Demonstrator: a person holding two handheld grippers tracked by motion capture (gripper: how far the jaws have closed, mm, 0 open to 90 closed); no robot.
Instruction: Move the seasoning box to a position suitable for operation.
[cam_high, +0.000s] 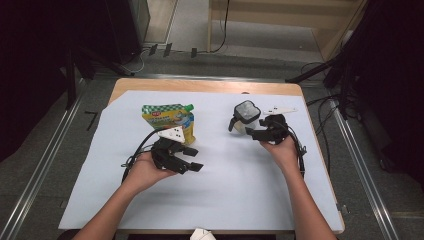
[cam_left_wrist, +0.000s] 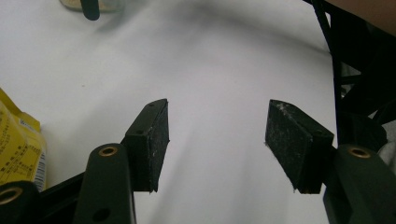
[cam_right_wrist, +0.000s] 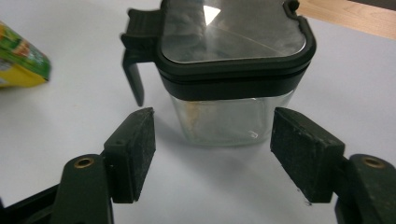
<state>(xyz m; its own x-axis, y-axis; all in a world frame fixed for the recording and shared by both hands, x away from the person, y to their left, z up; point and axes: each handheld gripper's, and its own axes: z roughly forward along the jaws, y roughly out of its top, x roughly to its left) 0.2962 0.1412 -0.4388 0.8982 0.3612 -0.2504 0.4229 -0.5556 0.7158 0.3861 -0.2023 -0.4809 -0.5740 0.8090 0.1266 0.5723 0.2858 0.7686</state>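
Fine dark print on the yellow face of the pouch (cam_left_wrist: 18, 154), seen in the left gripper view, too small to read. A small red logo patch near the pouch top in the high view, letters not legible. No readable text on the lidded jar (cam_right_wrist: 231, 70).

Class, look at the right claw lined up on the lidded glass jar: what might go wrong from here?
1. The right claw is open, just short of the glass jar; smooth glass may slip when gripped.
2. One pad sits under the jar's black handle and could catch it, tipping the jar.
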